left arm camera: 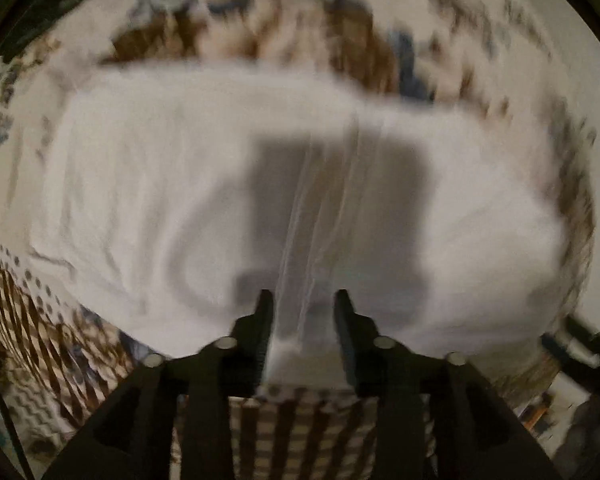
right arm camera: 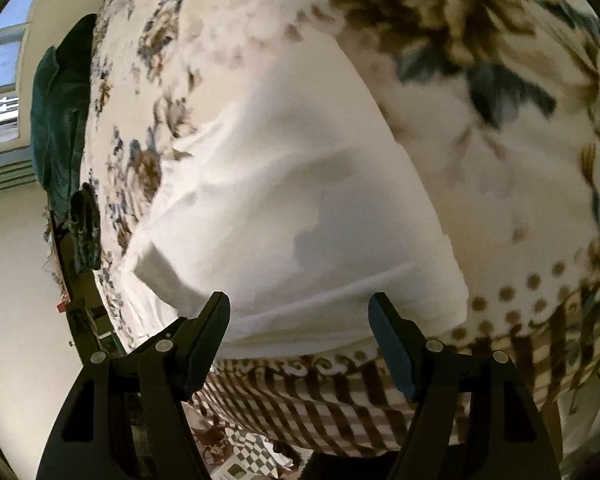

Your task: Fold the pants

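Observation:
White pants lie folded on a floral bedspread. In the left wrist view, which is blurred by motion, my left gripper has its jaws narrowed around a raised ridge of the white fabric at the near edge. In the right wrist view the pants lie as a thick folded stack. My right gripper is wide open and empty, just above the stack's near edge.
The bedspread has a brown checked border along the near bed edge. Dark green cloth and a dark object lie at the bed's far left. A wall and window are behind.

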The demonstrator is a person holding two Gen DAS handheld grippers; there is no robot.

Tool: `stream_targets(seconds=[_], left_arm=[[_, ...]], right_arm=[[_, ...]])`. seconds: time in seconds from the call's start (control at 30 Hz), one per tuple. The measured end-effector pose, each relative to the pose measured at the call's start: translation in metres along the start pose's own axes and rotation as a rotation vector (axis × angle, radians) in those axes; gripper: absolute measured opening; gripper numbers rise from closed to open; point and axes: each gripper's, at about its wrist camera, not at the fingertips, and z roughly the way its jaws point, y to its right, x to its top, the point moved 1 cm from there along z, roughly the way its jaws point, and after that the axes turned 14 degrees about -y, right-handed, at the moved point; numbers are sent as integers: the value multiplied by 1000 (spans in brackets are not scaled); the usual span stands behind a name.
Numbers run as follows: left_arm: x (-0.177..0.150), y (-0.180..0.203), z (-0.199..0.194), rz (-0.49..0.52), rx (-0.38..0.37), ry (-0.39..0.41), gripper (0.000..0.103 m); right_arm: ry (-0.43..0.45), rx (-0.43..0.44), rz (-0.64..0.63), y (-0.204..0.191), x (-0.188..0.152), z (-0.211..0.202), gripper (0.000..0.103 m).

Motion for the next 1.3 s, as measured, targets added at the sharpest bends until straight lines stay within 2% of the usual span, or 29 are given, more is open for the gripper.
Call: stream_targets(seconds=[0.03, 0.1, 0.23, 0.27, 0.3, 0.33, 0.4, 0.47, 0.5, 0.53, 0.63, 0.7, 0.77, 0.8, 0.83, 0.9, 0.97, 1.03, 1.13, 1.23, 1.3], left_arm=[[4, -1, -8, -9, -16, 25, 48], [19, -1, -20, -30, -50, 76, 63], [53, 2, -7, -38, -94, 74, 63], [68, 9, 6, -24, -96, 40, 63], [82, 11, 19, -17, -104, 24, 59], [79, 13, 25, -11, -94, 23, 29], [71, 15, 21, 27, -66, 37, 15], [57, 17, -1, 53, -44, 115, 13], [51, 16, -8, 56, -10, 137, 13], [47, 13, -9, 53, 1, 136, 13], [49, -6, 18, -16, -8, 60, 13], [54, -8, 32, -28, 9, 41, 17], [58, -10, 34, -60, -17, 40, 21], [60, -14, 31, -84, -54, 43, 25], [61, -17, 29, -105, -78, 43, 37], [57, -30, 17, -164, -192, 47, 40], [44, -41, 6, -193, -258, 49, 46], [33, -43, 2, -197, -257, 48, 63], [13, -43, 10, -183, -245, -2, 65], [-2, -40, 25, -182, -230, -71, 65], [-7, -32, 41, -182, -220, -102, 65]], right_arm=[[9, -9, -11, -3, 5, -5, 74], [19, -15, -25, -6, 10, -10, 74], [22, -20, -29, -8, 22, -10, 74], [22, -25, -35, -10, 26, -8, 74], [23, -32, -39, -11, 28, -7, 74], [23, -37, -41, -12, 29, -5, 74], [27, -41, -34, -11, 34, -2, 74], [28, -35, -24, -9, 36, -2, 74], [32, -32, -25, -9, 37, -2, 74], [37, -39, -29, -8, 37, -3, 74], [30, -41, -33, -6, 39, 0, 74], [24, -44, -29, -7, 40, 2, 74], [21, -50, -34, -10, 38, 0, 74], [22, -57, -38, -11, 37, -3, 74], [25, -61, -39, -12, 35, -4, 74], [37, -55, -39, -9, 28, -12, 74], [38, -29, -5, 2, 18, -21, 74], [26, 9, 38, 15, 9, -24, 74], [-17, 98, 125, 35, -8, -17, 74], [-76, 175, 194, 47, -15, 5, 74], [-102, 261, 270, 56, -15, 24, 74]])
